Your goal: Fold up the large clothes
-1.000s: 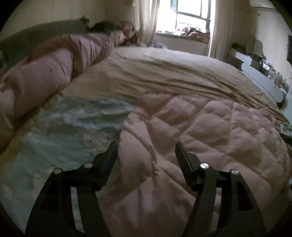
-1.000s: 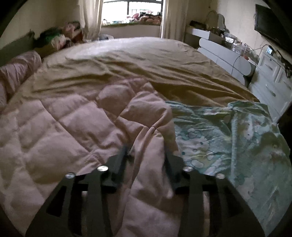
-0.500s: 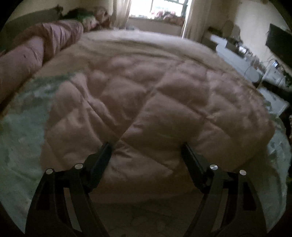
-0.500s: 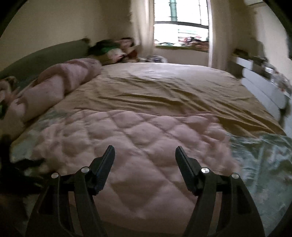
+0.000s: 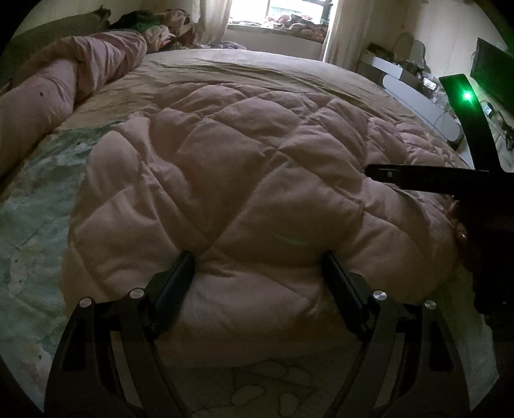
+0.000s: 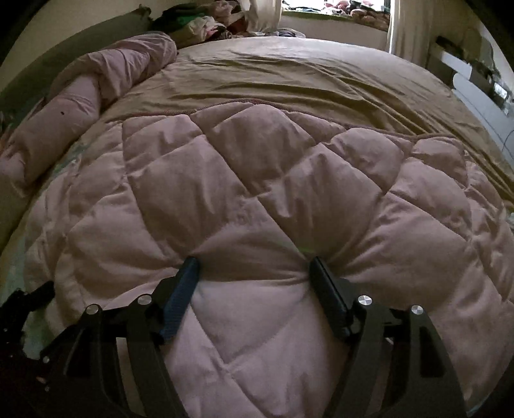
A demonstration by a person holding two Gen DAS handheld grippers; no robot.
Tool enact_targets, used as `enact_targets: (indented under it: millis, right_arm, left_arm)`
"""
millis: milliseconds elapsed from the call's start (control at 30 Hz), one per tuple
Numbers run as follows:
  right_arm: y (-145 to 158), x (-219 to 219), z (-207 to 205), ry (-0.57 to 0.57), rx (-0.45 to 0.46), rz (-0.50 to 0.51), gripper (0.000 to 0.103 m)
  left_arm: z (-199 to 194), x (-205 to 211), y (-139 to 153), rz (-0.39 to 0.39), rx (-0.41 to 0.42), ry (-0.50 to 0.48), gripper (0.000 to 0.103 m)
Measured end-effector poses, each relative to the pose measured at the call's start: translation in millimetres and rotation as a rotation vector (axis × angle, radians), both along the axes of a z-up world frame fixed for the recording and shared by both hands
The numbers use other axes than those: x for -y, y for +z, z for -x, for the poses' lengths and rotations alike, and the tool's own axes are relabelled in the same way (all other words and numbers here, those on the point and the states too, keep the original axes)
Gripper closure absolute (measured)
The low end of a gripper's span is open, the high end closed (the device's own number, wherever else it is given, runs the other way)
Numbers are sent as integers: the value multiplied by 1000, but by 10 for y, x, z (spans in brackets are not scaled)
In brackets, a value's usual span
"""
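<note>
A pink quilted comforter (image 5: 244, 180) lies folded over on the bed, its rounded near edge toward me; it also fills the right wrist view (image 6: 273, 193). My left gripper (image 5: 258, 267) is open, its two fingers pressed against the near edge with fabric bulging between them. My right gripper (image 6: 252, 268) is open too, fingers spread against the same near edge with a puff of quilt between them. The right gripper's body and green light show at the right of the left wrist view (image 5: 449, 180).
A tan sheet (image 6: 305, 77) covers the far bed. A patterned green sheet (image 5: 35, 199) lies at left. A rolled pink duvet (image 6: 96, 86) lies along the headboard side. White furniture (image 5: 417, 96) and a window (image 5: 289, 13) stand beyond.
The right gripper let go of the pinched fabric and opened. Both grippers moved back to the near edge of the comforter and now press into it.
</note>
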State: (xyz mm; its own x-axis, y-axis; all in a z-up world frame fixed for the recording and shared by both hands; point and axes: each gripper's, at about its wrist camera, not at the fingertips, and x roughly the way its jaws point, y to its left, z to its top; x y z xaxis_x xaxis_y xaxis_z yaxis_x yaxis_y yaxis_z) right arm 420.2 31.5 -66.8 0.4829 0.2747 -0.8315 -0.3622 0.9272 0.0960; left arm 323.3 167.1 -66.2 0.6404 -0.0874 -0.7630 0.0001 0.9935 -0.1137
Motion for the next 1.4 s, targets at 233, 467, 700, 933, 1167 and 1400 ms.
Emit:
enact_targets:
  millis: [233, 467, 700, 933, 1167, 1400]
  right_arm:
    - [351, 270, 195, 1, 66, -57, 38]
    - [640, 679, 580, -3, 134, -121, 28]
    - [825, 1094, 839, -71, 175, -188, 19]
    - [829, 1197, 1118, -55, 199, -167, 18]
    - [582, 1088, 1224, -27, 166, -119, 18]
    - [127, 1142, 1127, -73, 51, -124, 18]
  left_arm:
    - [49, -33, 28, 10, 0, -1, 28]
    - [111, -74, 137, 15, -3, 7, 29]
    - [278, -154, 400, 45, 44, 48, 20]
    - [437, -167, 572, 11, 82, 74, 13]
    - [520, -149, 540, -4, 74, 94, 11]
    - [636, -98, 471, -30, 60, 106, 11]
